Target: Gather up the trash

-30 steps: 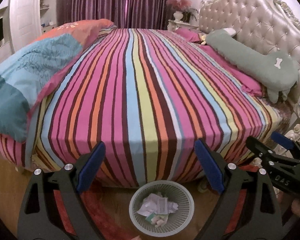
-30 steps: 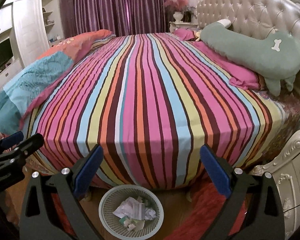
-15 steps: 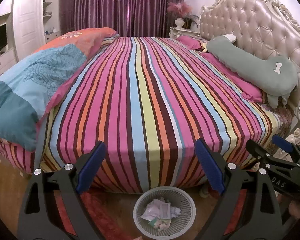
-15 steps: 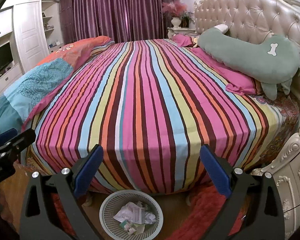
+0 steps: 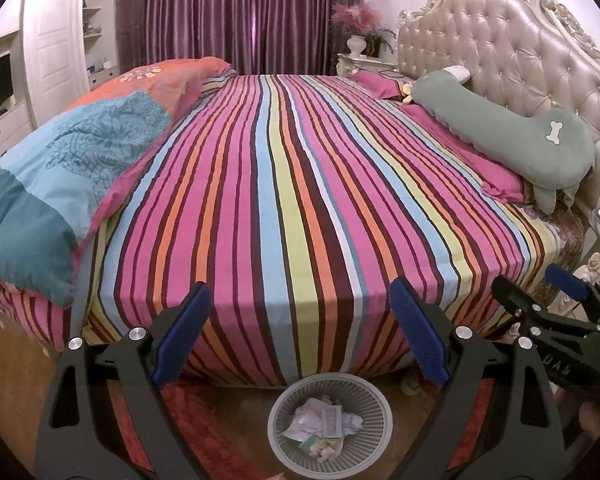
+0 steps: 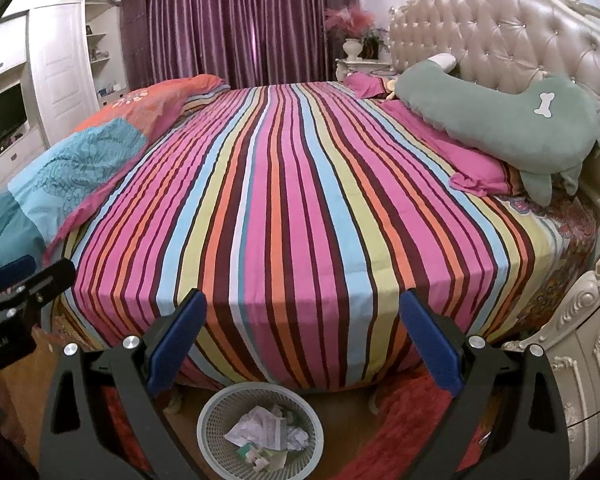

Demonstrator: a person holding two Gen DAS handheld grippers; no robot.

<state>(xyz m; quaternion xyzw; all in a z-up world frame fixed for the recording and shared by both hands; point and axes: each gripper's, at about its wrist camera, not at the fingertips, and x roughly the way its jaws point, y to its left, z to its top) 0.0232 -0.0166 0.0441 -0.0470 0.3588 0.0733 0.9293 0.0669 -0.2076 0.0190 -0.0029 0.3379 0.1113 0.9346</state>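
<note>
Jaws of both grippers stand wide apart with nothing between them: the left gripper (image 5: pixel 300 336) and the right gripper (image 6: pixel 303 338) each hang empty above the floor at the bed's foot. Below and just ahead of the left jaws sits the round pale-grey plastic lattice wastebasket (image 5: pixel 374 412), and inside it lie the crumpled white paper scraps and small pale wrappers (image 5: pixel 324 426); seen from the right gripper, the same basket lies below and slightly left of centre. Judging by this, the collecting looks largely or wholly done: trash is in the basket, neither gripper carries anything, and no loose litter shows on the striped pink, blue, yellow and orange bedsheet (image 5: pixel 300 184) beyond the jaws. Whether scraps remain on floor that is out of view cannot be told. Ahead of the jaws the sheet drops over the mattress edge, which overhangs close behind the basket, so a reach forward has to clear that hanging cloth. Left of the jaws a folded teal, blue and orange quilt (image 5: pixel 72 148) spills over the bed's side; far right, a long sage-green plush pillow with a white bone patch (image 5: pixel 512 128) leans against the tufted headboard. To the right an ornate cream cabinet (image 6: pixel 584 344) crowds the right gripper, while the red rug (image 6: pixel 400 424) and wood floor round the basket offer modest open room.
</note>
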